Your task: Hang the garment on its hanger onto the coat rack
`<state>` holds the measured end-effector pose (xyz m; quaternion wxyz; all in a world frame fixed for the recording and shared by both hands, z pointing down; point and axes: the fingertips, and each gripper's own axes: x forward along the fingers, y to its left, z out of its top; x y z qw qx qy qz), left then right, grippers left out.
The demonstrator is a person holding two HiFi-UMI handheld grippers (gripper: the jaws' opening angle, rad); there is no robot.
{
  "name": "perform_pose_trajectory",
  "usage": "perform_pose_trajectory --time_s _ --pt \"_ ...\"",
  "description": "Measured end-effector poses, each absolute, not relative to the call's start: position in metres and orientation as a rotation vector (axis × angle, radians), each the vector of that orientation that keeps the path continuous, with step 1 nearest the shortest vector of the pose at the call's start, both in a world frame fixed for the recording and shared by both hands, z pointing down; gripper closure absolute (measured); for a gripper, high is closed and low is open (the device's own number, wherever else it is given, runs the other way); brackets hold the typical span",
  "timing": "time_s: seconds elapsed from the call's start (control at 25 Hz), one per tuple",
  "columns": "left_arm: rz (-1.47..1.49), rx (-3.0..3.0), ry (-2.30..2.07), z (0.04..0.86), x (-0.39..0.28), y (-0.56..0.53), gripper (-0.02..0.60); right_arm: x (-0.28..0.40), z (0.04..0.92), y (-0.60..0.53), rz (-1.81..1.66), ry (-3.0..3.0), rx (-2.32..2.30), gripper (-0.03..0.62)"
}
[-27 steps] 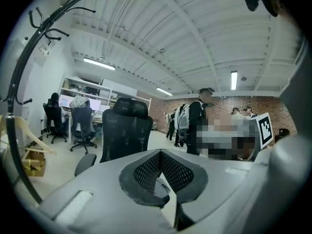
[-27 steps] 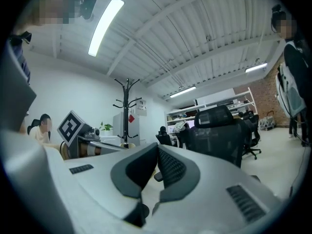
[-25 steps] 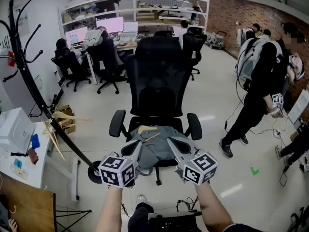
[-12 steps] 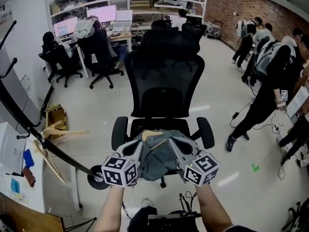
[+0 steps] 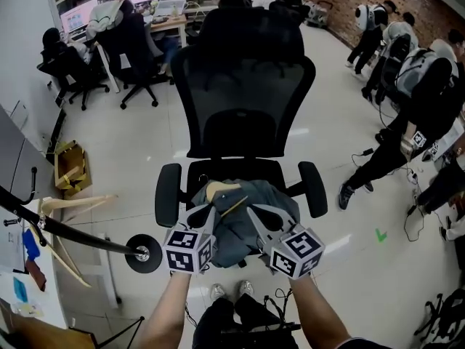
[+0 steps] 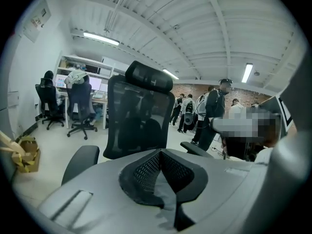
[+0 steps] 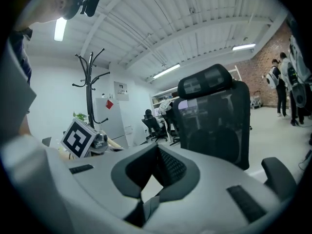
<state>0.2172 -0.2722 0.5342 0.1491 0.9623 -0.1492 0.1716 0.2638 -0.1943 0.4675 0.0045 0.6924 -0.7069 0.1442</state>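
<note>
A grey garment (image 5: 243,231) lies crumpled on the seat of a black office chair (image 5: 243,86), with a wooden hanger (image 5: 221,193) on top of it. My left gripper (image 5: 206,214) hovers over the garment's left part, shut with nothing in it. My right gripper (image 5: 256,214) hovers over the garment's right part, its pads together and empty. The left gripper view shows shut jaws (image 6: 160,152) pointing at the chair back (image 6: 141,116). In the right gripper view the jaws (image 7: 157,147) meet at the tip. The black coat rack (image 5: 73,233) stands at the left and shows again (image 7: 90,91) in that view.
The rack's round base (image 5: 143,253) sits on the floor beside the chair's left armrest (image 5: 167,195). Spare wooden hangers (image 5: 69,206) and a cardboard box (image 5: 69,167) lie at the left. People (image 5: 421,86) stand at the right. More chairs and desks (image 5: 123,42) fill the back.
Both grippers have come forward and down toward the garment on the chair seat. Their jaws stayed shut. The chair now fills more of the head view.
</note>
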Motion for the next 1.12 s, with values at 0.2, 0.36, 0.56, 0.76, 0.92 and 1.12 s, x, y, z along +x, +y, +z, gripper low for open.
perform_pose_trajectory --time_s 0.2,0.36,0.56,0.76,0.92,1.12 --pt "0.617 2.714 -0.516 0.598 0.234 -0.288 0.579 0.278 0.508 -0.204 0.554 -2.217 2.138 0.585" --pt "0.708 2.677 -0.574 0.655 0.241 -0.299 0.579 0.282 0.544 -0.205 0.657 -2.206 2.125 0.585" --pt "0.788 2.621 -0.615 0.721 0.264 -0.330 0.578 0.290 0.586 -0.205 0.749 -2.183 2.111 0.585" --pt "0.914 2.572 -0.630 0.782 0.284 -0.360 0.395 0.300 0.614 -0.203 0.812 -2.153 2.107 0.585" --pt "1.014 2.512 -0.649 0.819 0.286 -0.376 0.382 0.314 0.629 -0.200 0.845 -2.118 2.125 0.585" --pt "1.094 2.465 -0.610 0.844 0.290 -0.380 0.382 0.325 0.637 -0.197 0.870 -2.094 2.142 0.585"
